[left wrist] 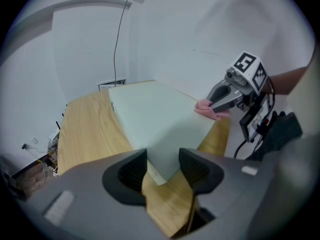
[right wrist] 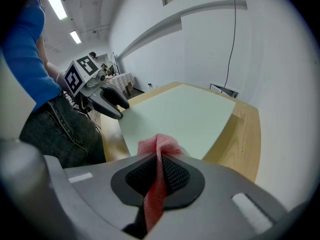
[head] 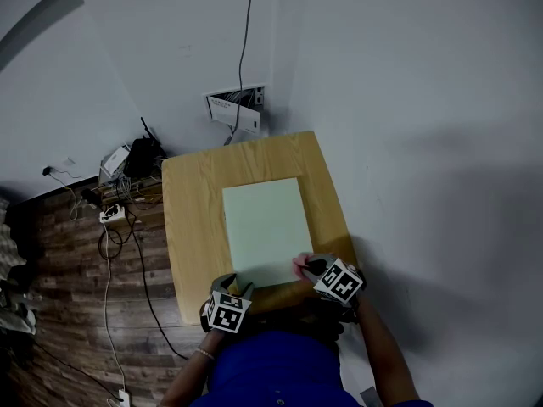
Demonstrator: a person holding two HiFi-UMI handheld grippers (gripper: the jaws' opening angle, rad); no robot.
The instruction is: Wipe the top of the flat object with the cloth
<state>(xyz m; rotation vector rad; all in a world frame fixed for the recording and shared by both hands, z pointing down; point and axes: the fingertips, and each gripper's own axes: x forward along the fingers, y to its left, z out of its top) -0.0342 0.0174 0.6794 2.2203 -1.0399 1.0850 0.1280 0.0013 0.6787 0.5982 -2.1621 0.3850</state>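
A pale green flat board (head: 267,223) lies on a small wooden table (head: 191,219). My right gripper (head: 307,267) is at the board's near right corner, shut on a pink cloth (right wrist: 160,146). The cloth (left wrist: 207,109) bunches out past the jaws and rests on the board's edge. My left gripper (left wrist: 163,171) is at the near left corner of the board (left wrist: 155,114). Its jaws stand one on each side of that corner, against both edges. In the right gripper view the left gripper (right wrist: 112,106) shows at the far corner of the board (right wrist: 185,114).
White walls close in behind and to the right of the table. An open wall box (head: 237,108) with a hanging cable sits behind it. Boxes, a power strip and cables (head: 114,214) lie on the wooden floor to the left. The person's blue shirt (head: 271,371) is at the near edge.
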